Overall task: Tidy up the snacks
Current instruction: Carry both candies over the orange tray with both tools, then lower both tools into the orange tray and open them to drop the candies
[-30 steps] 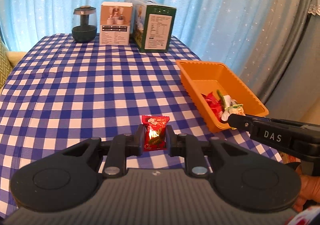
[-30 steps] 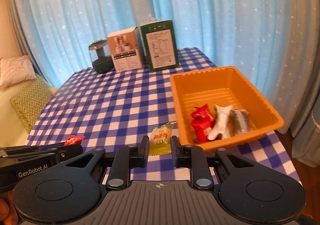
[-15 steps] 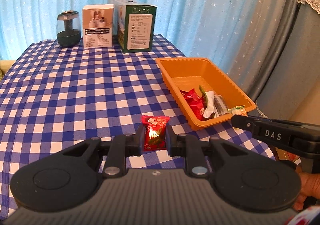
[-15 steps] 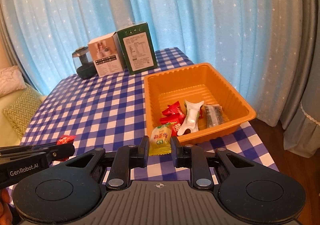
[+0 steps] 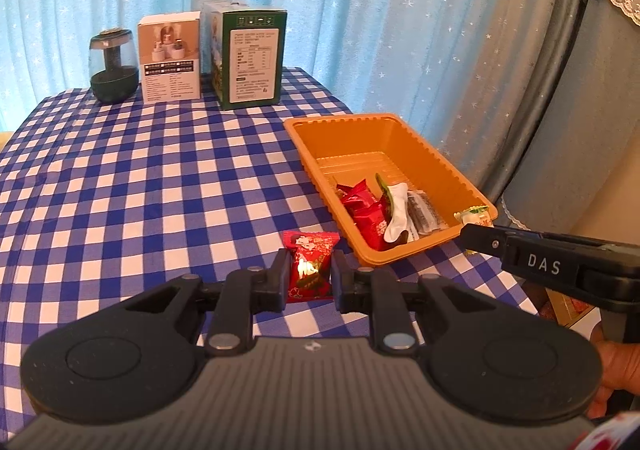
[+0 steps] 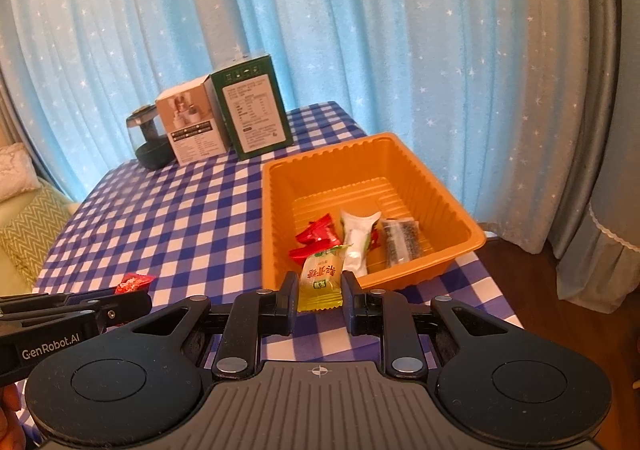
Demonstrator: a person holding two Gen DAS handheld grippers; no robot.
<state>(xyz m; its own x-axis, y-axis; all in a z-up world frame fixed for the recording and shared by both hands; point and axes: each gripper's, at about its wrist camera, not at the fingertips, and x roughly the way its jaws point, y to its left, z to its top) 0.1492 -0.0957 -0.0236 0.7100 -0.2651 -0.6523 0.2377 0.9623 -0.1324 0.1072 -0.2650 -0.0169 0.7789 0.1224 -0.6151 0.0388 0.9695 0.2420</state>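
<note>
My left gripper (image 5: 310, 270) is shut on a red candy packet (image 5: 310, 264) and holds it above the checked cloth, just left of the orange tray (image 5: 400, 130). My right gripper (image 6: 320, 288) is shut on a yellow-green candy packet (image 6: 321, 282) and holds it over the tray's near rim (image 6: 408, 280). The tray holds red packets (image 6: 318, 234), a white packet (image 6: 356, 240) and a dark packet (image 6: 400, 242). The right gripper also shows in the left wrist view (image 5: 476, 232), with its yellow packet (image 5: 474, 216) at the tray's near right corner. The left gripper shows in the right wrist view (image 6: 132, 292).
A white box (image 5: 169, 56), a green box (image 5: 248, 56) and a dark glass jar (image 5: 114, 70) stand at the table's far edge. Blue starred curtains hang behind. A sofa with a zigzag cushion (image 6: 28, 222) is at the left. The table edge falls off right of the tray.
Both grippers have moved right and forward toward the tray with their packets. The yellow packet has gone from over the cloth to over the tray's near rim.
</note>
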